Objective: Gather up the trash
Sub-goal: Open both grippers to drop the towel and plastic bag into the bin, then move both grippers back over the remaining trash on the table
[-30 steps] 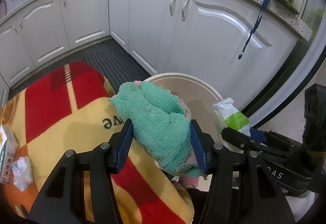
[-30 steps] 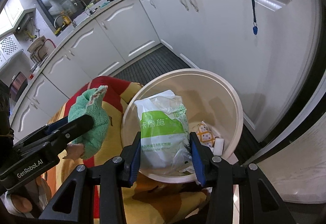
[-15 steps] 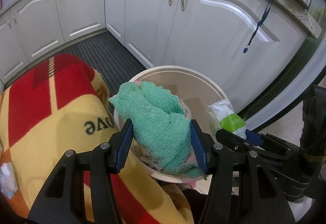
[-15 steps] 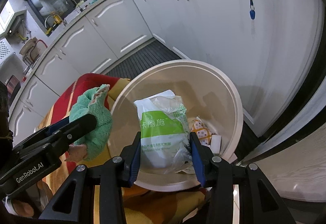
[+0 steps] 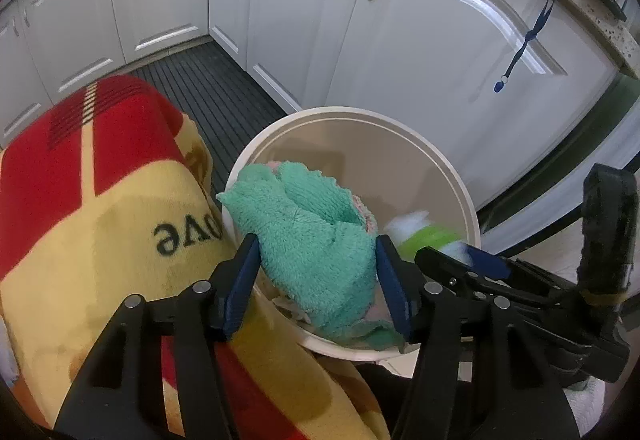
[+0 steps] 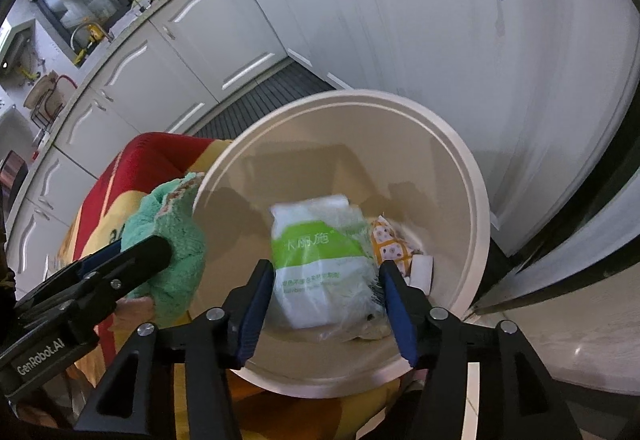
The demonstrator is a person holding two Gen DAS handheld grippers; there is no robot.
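My left gripper (image 5: 316, 280) is shut on a green terry cloth (image 5: 308, 240) and holds it over the near rim of the round beige bin (image 5: 352, 116). My right gripper (image 6: 326, 296) stands over the bin (image 6: 460, 160) with its jaws wider than before. The white and green plastic packet (image 6: 320, 260) between them looks blurred and sits lower in the bin. The packet also shows in the left wrist view (image 5: 424, 236), as does the right gripper (image 5: 460, 260). The cloth (image 6: 168, 236) and left gripper (image 6: 140, 256) show at the left of the right wrist view.
A patterned wrapper (image 6: 390, 244) and a white scrap (image 6: 422, 272) lie in the bin. A red and yellow blanket (image 5: 100, 200) lies left of the bin. White kitchen cabinets (image 5: 420, 40) stand behind. A blue lanyard (image 5: 524, 48) hangs from the counter.
Both grippers moved forward over the bin. The right gripper's jaws widened and the packet slipped downward, blurred. The left gripper kept its hold on the cloth.
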